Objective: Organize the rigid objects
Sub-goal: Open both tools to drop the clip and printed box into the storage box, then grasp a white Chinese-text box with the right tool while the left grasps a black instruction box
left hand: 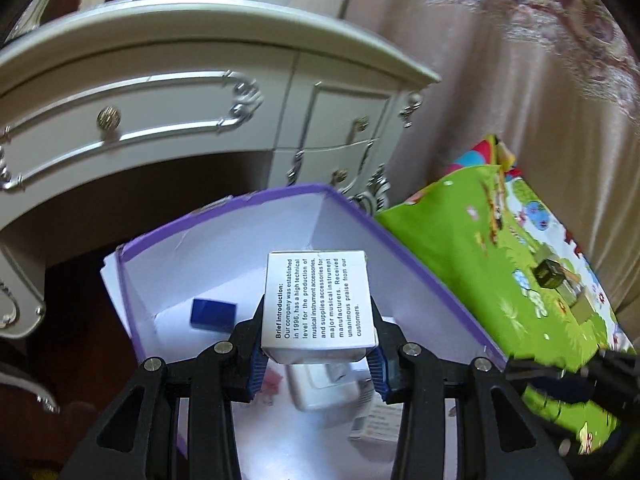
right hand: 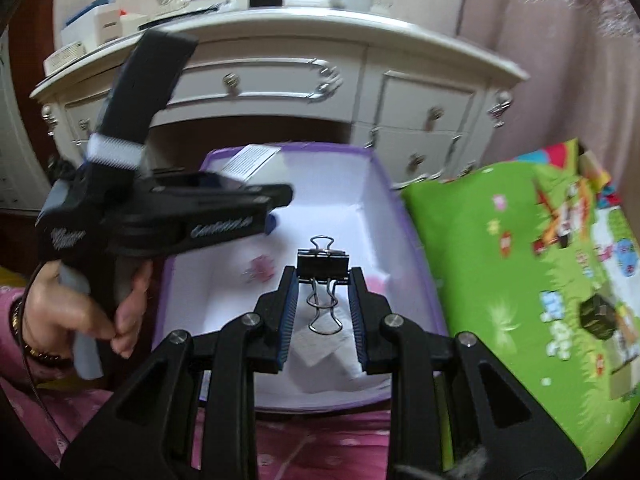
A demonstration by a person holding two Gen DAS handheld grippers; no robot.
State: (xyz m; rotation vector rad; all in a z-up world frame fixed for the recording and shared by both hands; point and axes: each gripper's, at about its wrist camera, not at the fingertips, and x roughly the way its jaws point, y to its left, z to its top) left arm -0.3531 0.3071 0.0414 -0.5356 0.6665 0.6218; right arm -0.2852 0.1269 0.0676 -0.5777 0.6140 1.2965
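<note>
**Carton and clip held over the purple box**

Left wrist view: the left hand-held gripper (left hand: 318,354) is closed on a small white carton (left hand: 318,304) at lower centre, its blue pads pressing the carton's two sides. The carton's long axis runs away from the camera, toward the top of the frame, and its printed face is turned up, the text lines running along that axis. It hangs over the open purple box (left hand: 420,264), whose white inside holds a blue block (left hand: 213,312) at left centre. A green mat (left hand: 500,280) lies right of the box; a white desk (left hand: 160,92) fills the upper left.

Right wrist view: the right hand-held gripper (right hand: 323,276) at centre is shut on a black binder clip (right hand: 323,266), gripping its body from both sides. The clip's wire handles lie along the fingers' line, one toward the camera, one away. It too sits over the box. The left gripper, held in a hand (right hand: 80,312), crosses the left of the frame.
</note>
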